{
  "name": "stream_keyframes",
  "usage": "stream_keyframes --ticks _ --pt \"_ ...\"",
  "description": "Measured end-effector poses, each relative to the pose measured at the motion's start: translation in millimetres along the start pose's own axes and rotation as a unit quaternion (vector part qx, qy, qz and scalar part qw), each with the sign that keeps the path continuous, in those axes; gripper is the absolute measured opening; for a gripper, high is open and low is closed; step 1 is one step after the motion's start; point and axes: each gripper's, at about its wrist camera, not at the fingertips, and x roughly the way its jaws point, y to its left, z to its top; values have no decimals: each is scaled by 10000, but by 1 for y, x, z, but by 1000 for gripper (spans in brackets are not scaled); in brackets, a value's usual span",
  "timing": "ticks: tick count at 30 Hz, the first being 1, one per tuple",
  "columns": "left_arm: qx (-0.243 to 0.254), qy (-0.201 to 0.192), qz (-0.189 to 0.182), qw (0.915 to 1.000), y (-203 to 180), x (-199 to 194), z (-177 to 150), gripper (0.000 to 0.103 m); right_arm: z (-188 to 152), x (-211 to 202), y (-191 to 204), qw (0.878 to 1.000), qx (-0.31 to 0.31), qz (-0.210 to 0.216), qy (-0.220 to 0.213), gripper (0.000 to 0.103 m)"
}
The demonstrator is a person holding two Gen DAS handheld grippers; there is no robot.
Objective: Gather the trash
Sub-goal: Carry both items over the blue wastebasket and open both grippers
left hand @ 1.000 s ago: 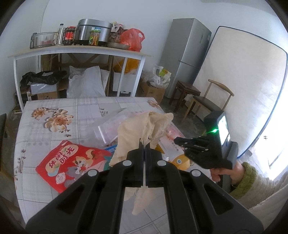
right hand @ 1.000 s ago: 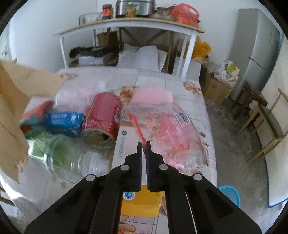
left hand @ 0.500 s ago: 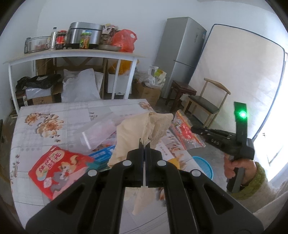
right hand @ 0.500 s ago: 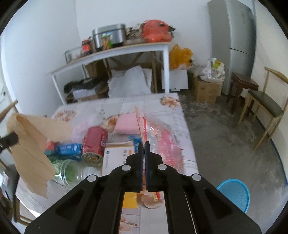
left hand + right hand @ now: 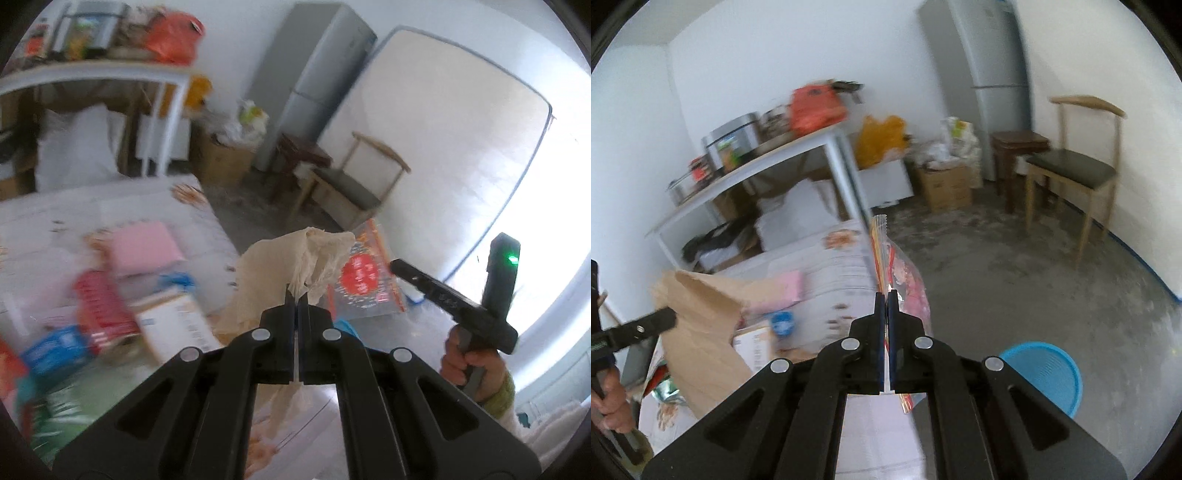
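While a torn brown paper bag (image 5: pixel 273 273) is clamped in the left gripper (image 5: pixel 296 295), a clear plastic packet (image 5: pixel 899 273) (printed red) is pinched in the right gripper (image 5: pixel 886 299).

Both grippers are matte black plastic; the left gripper (image 5: pixel 296 295) has long triangular cut-outs and four round silver screws. The right gripper (image 5: pixel 886 299) looks the same. The right hand (image 5: pixel 466 360) has an olive-green knitted cuff.

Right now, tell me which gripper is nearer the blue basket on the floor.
Right. The right gripper, shut on a clear plastic bag, is off the table's edge with the blue basket just beyond it. The left gripper, shut on brown paper, is farther back.
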Motion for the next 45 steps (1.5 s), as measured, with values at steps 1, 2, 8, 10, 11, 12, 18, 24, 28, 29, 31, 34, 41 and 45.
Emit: stream_keyframes --ticks 1,2,8,10,11,12,18,24,28,29,31,34,41,45 --pt "49 107 -57 9999 -5 14 2 0 -1 -1 -11 9999 90 -74 13 2" --pt "109 240 -105 9996 -13 32 4 0 -3 -3 -28 9996 210 -168 34 2" --pt "420 1198 -292 9915 -67 145 16 0 -22 7 -107 9938 842 -669 291 2" --pt "485 1554 -393 9859 -85 189 18 0 -31 18 -133 9898 1154 -700 449 2" --pt "544 1688 -371 9834 -92 208 17 0 -36 23 -144 9880 1264 -721 517 2" --pt "632 1847 -299 9803 -101 233 14 0 -41 30 -155 9857 1380 -749 608 2" --pt "879 2647 -73 9603 -128 341 -19 0 -80 71 -222 9661 2256 -749 1003 2" --pt "824 3158 133 9451 -133 413 -46 0 -103 97 -263 9486 2882 -772 1061 2" --pt "748 3283 212 9414 -136 448 -56 0 -111 108 -281 9425 3069 -796 1057 2" --pt "729 3292 213 9412 -137 455 -57 0 -114 114 -286 9398 3156 -762 1070 2" --pt "676 3340 160 9400 -133 467 -60 16 -117 121 -293 9356 3284 -682 1104 4" --pt "556 3328 212 9411 -128 476 -68 35 -130 131 -308 9295 3429 -702 1162 6" --pt "421 3233 183 9452 -119 466 -64 35 -158 124 -318 9214 3600 -846 1190 6" --pt "328 3055 32 9516 -121 450 -51 35 -169 114 -316 9205 3632 -830 1176 6"
